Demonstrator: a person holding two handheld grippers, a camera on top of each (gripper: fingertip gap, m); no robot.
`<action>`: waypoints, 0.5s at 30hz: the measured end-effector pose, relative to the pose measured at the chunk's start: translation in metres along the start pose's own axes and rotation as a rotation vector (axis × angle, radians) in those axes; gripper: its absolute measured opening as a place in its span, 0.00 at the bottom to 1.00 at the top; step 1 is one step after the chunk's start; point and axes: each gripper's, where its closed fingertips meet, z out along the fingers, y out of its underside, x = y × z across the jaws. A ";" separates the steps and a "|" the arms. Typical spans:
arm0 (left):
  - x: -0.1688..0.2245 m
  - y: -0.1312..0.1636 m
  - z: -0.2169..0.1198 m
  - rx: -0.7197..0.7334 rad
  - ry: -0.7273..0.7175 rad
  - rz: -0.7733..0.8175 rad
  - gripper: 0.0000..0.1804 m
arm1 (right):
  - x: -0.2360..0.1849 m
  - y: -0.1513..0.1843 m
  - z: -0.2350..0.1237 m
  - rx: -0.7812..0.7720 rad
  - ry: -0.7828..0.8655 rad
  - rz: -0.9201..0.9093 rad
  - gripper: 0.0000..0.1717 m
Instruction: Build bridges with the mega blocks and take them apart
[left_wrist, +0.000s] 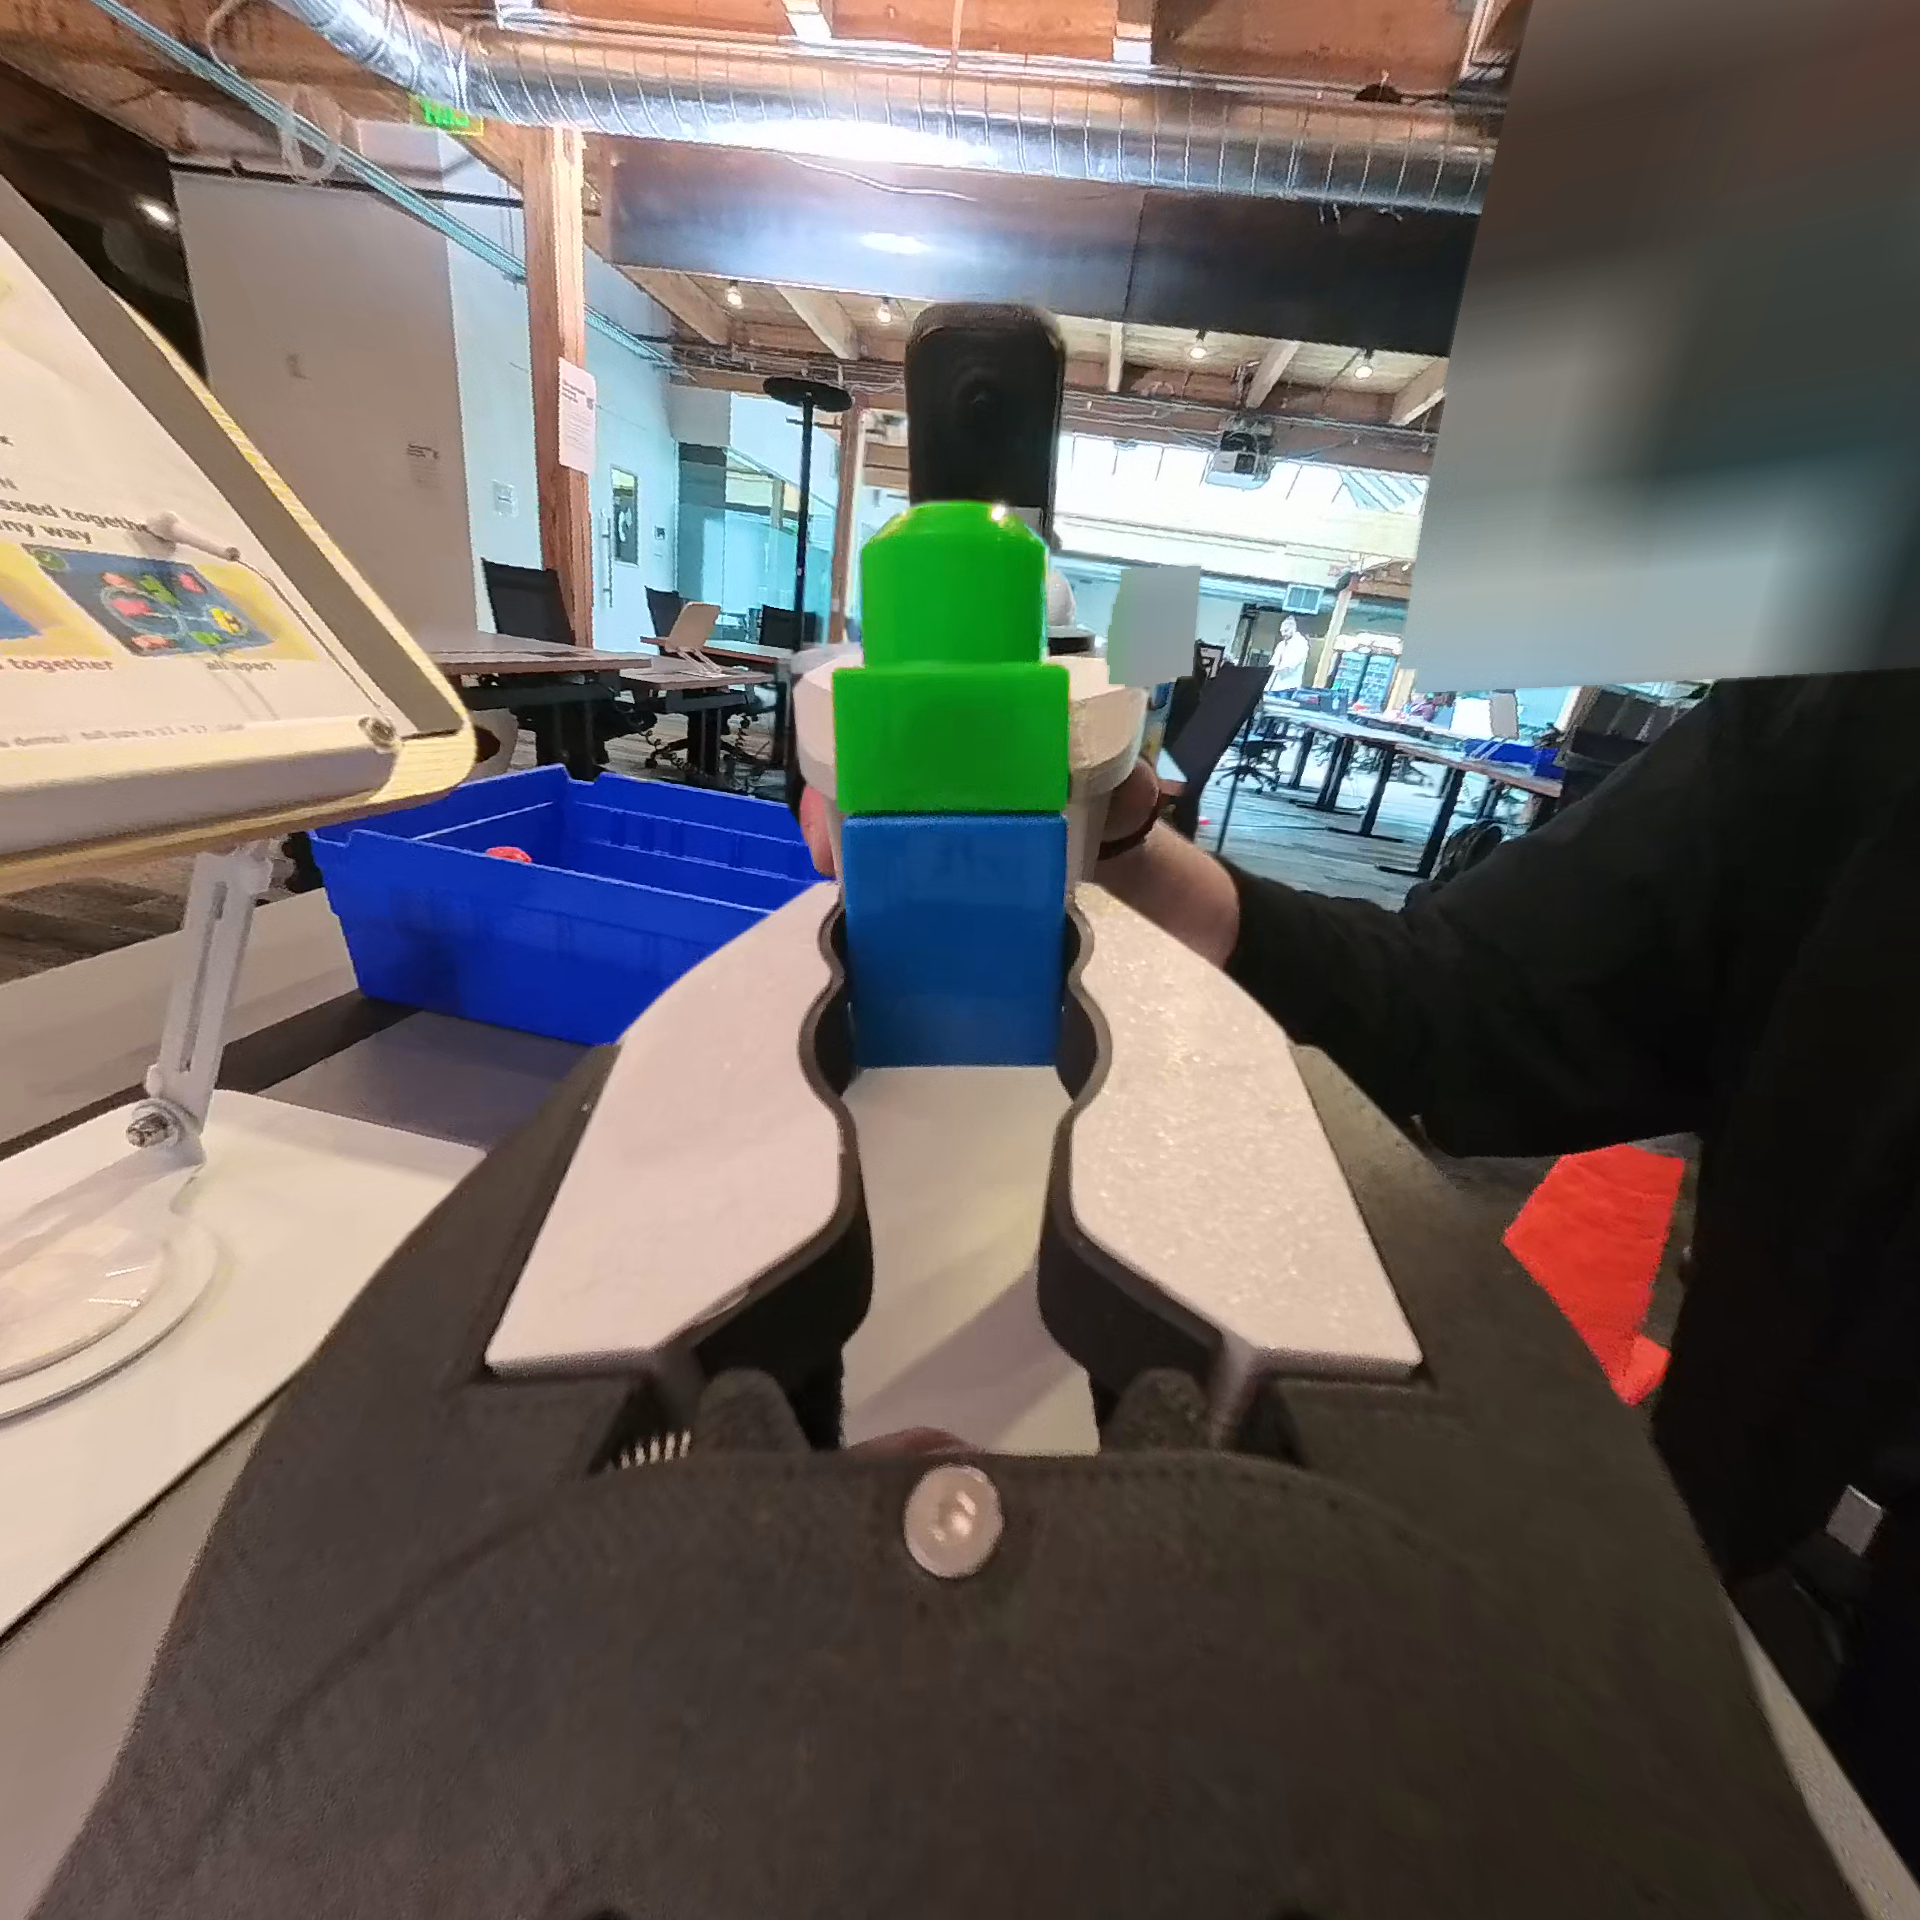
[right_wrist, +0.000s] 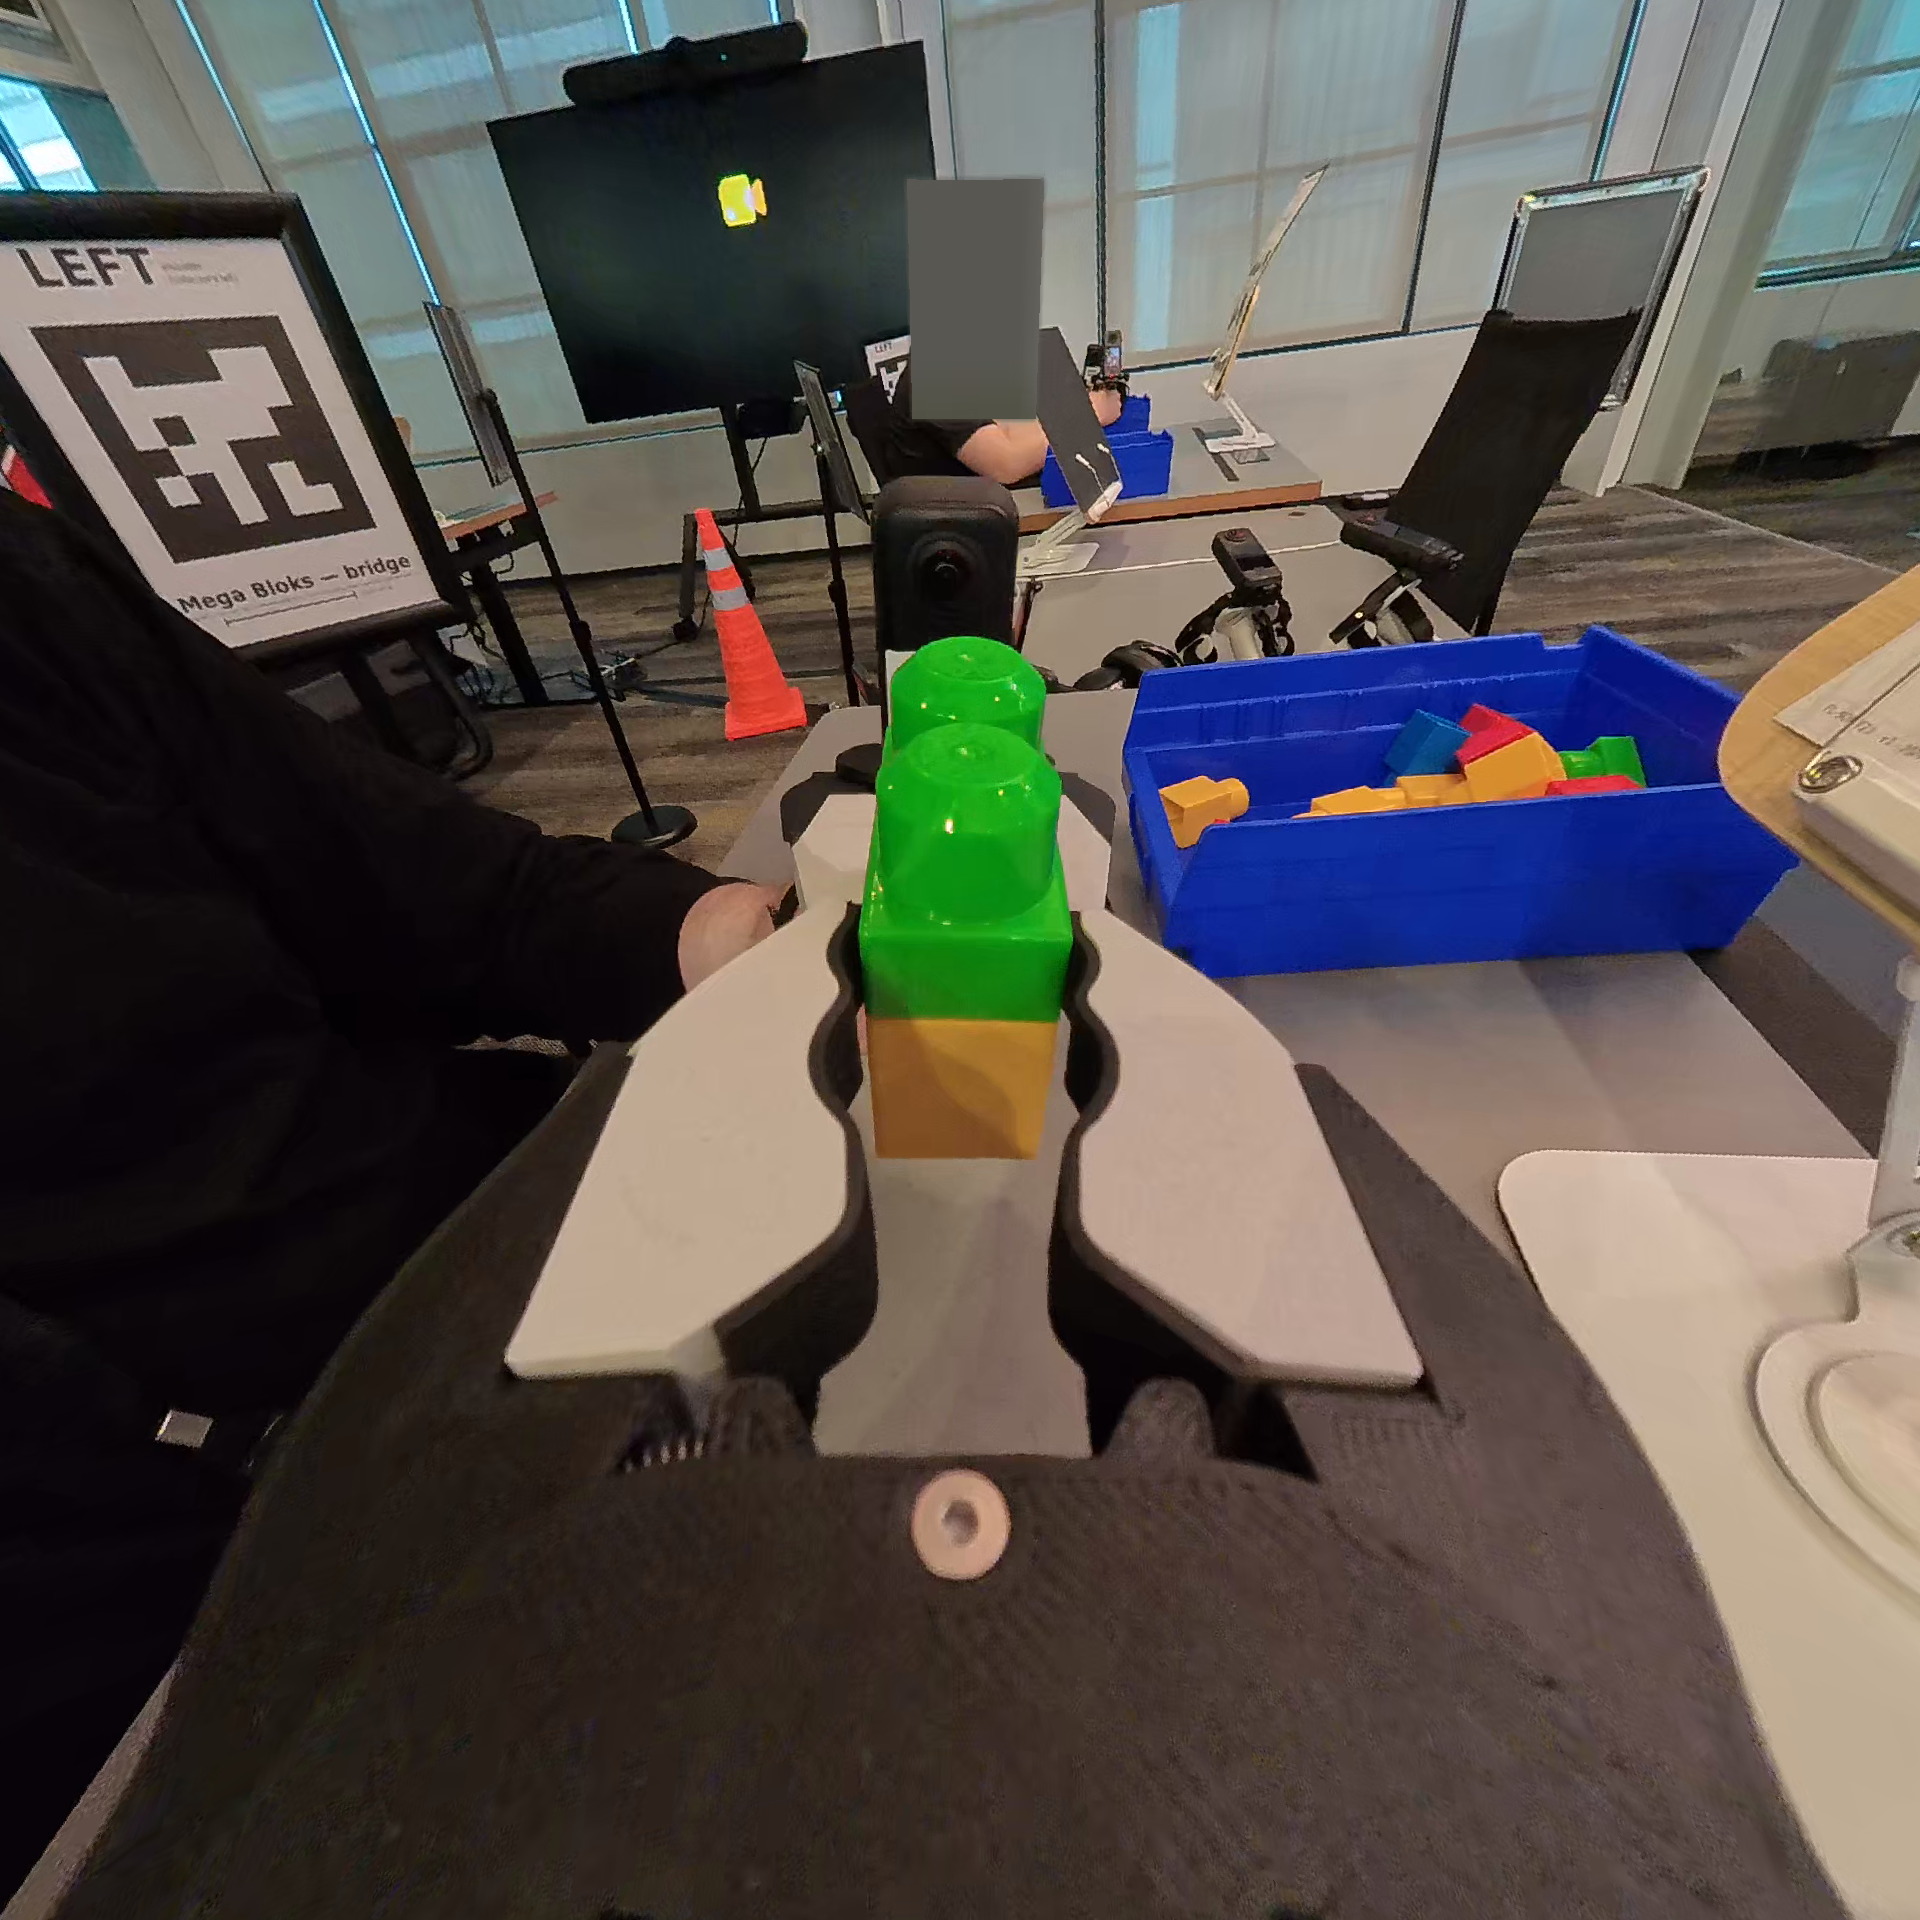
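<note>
Green plastic topped both views, yet each camera saw a different leg beneath it. In the left wrist view the left gripper (left_wrist: 956, 977) had its fingers (left_wrist: 748, 1049) closed against the sides of a blue block (left_wrist: 951, 935), with the green block (left_wrist: 951, 727) stacked directly above it, past the fingertips; only one green stud showed there, and the yellow leg was hidden. The right wrist view showed the right gripper (right_wrist: 966, 1039) pinching the same green block (right_wrist: 966, 935) and the yellow block (right_wrist: 961, 1086) under it, the fingers (right_wrist: 1184, 1122) pressed on both sides, and here two green studs lay one behind the other, running away from the fingertips. Beyond the block, the white fingers of the opposite gripper faced each camera, with a hand behind. Right of the right fingers, the blue bin (right_wrist: 1455, 894) on the grey tabletop (right_wrist: 1455, 1049) held loose yellow, red, blue and green blocks; from the left view the same bin (left_wrist: 520, 935) sat left of the fingers, its contents mostly concealed. Only the left view showed a red block (left_wrist: 1590, 1257) low to the right of the fingers.
</note>
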 end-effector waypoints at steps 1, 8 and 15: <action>0.000 -0.001 0.000 -0.005 -0.006 0.013 0.20 | 0.000 0.000 0.000 -0.001 -0.002 0.002 0.21; 0.000 0.016 0.002 -0.162 -0.032 0.115 0.20 | 0.002 -0.003 -0.015 -0.142 0.087 -0.106 0.33; 0.000 0.037 0.010 -0.284 -0.049 0.186 0.20 | 0.003 0.030 -0.014 -0.462 0.171 -0.213 0.27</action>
